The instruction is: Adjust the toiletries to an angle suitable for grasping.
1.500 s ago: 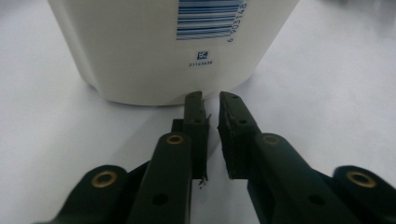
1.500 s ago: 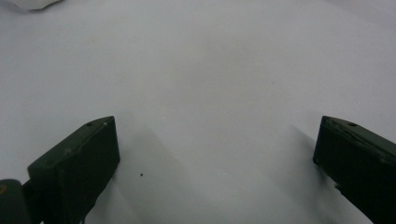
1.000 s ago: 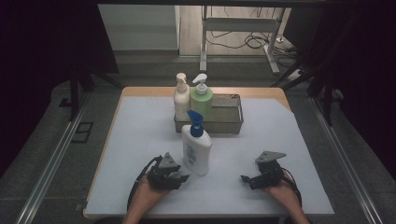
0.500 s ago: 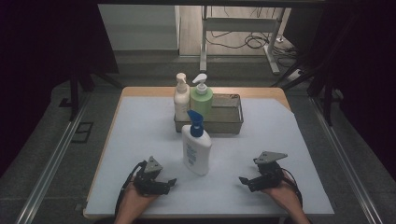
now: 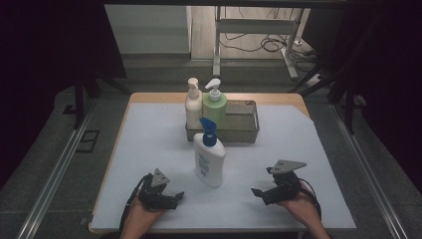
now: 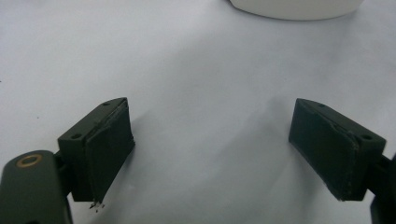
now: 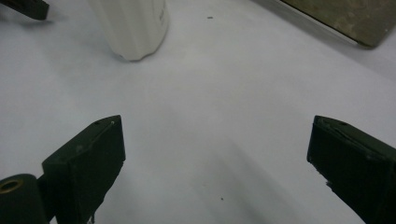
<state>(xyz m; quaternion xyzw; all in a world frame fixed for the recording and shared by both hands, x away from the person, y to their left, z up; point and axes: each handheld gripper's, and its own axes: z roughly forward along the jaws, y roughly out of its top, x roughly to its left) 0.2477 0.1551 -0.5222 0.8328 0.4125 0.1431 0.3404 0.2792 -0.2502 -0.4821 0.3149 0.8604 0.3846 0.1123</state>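
The white bottle [image 5: 209, 160] with blue cap stood upright at the centre of the table [image 5: 149, 144], before the metal tray [image 5: 244, 130]. The left tongs [image 5: 171, 199] had just been opening and were empty, well apart from it; the right tongs [image 5: 259, 193] were open too. Next probably came regrasping the bottle for the tray.

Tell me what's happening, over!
Left tool jaws just opened, nothing between them. Right tool open, nothing held. White plastic lotion bottle with blue cap standing upright between them, untouched. Nothing in the way.

white bottle [image 6: 294, 8] — just its base, cut by the left gripper view's top edge — label print [image 5: 204, 164] too small
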